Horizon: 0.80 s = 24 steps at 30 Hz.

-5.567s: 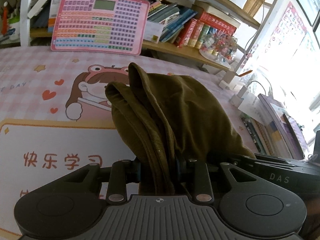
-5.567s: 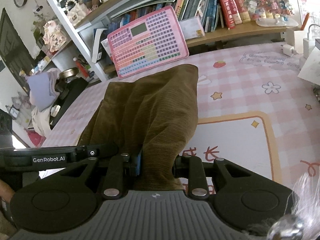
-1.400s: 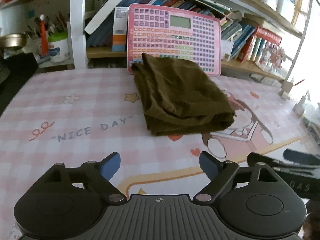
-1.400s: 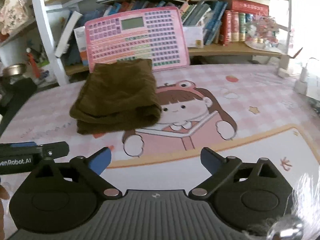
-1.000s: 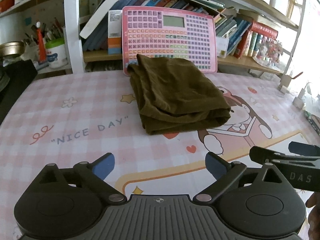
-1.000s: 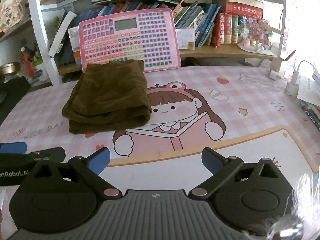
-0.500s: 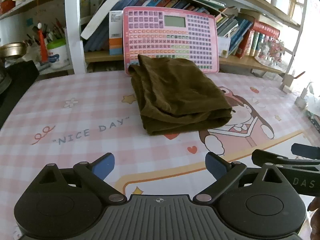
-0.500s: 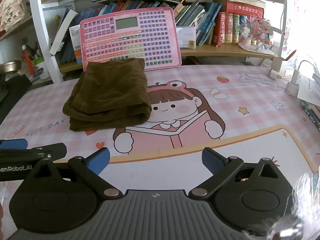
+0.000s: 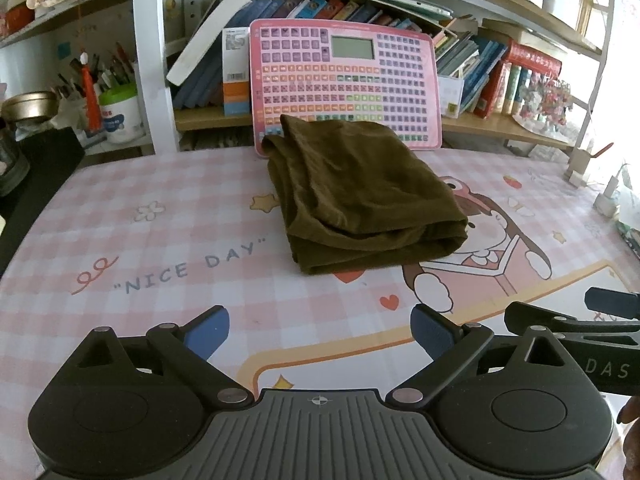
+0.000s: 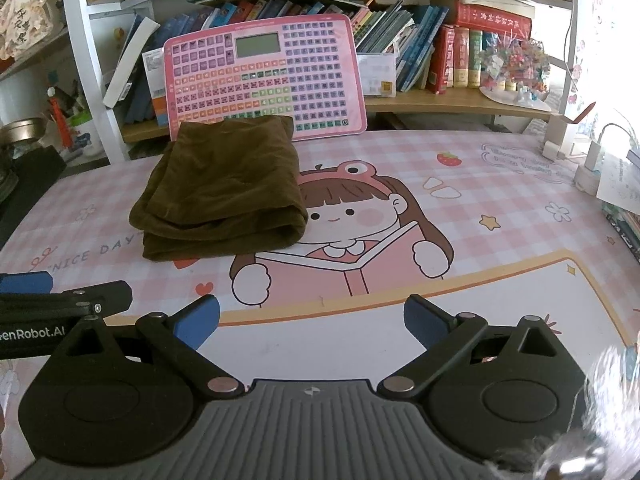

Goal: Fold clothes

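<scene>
An olive-brown garment [image 9: 360, 196] [image 10: 224, 196] lies folded in a thick rectangle on the pink cartoon desk mat [image 9: 160, 240] [image 10: 480, 208], its far edge against a pink keyboard board. My left gripper [image 9: 320, 332] hovers well short of it, open, nothing between its blue-padded fingers. Over the mat's white lower panel my right gripper [image 10: 312, 320] is likewise open and empty. Each gripper shows at the edge of the other's view.
A pink learning board [image 9: 344, 80] [image 10: 264, 80] leans against the bookshelf [image 10: 440, 100] behind the garment. Books fill the shelf. A pen pot [image 9: 120, 112] stands at the left, chargers and cables [image 10: 588, 164] at the right. A black object [image 9: 36, 176] borders the desk's left side.
Several seconds ago both grippers were shut on the hanging garment. It now lies folded on the mat, both grippers open and drawn back. Almost nothing has shifted in the last second.
</scene>
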Motion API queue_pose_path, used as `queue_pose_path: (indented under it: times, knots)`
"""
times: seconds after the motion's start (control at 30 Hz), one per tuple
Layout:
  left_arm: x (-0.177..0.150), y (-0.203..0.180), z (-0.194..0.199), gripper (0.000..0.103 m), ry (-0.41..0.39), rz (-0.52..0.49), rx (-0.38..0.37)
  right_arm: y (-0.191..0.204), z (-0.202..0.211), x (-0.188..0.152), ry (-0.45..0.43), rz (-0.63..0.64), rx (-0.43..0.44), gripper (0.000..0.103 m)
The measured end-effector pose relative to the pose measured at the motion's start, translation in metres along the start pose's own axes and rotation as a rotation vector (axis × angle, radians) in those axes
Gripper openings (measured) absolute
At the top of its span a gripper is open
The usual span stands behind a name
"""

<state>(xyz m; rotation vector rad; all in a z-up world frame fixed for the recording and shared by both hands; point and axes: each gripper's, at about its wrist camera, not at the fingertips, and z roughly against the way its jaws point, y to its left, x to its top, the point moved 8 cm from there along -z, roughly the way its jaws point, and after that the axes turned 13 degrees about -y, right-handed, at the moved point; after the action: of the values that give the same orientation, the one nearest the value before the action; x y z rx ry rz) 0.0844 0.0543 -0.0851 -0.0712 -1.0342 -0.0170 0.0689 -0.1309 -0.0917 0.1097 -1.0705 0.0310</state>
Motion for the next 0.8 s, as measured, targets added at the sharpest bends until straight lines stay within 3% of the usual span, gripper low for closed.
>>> queue_pose_path:
  times: [0.8]
  knots:
    - [-0.0001,0.0004,0.0026,0.099,-0.004,-0.009,0.009,0.0018,0.0017,-0.0011,0.006,-0.001,0.003,0.100]
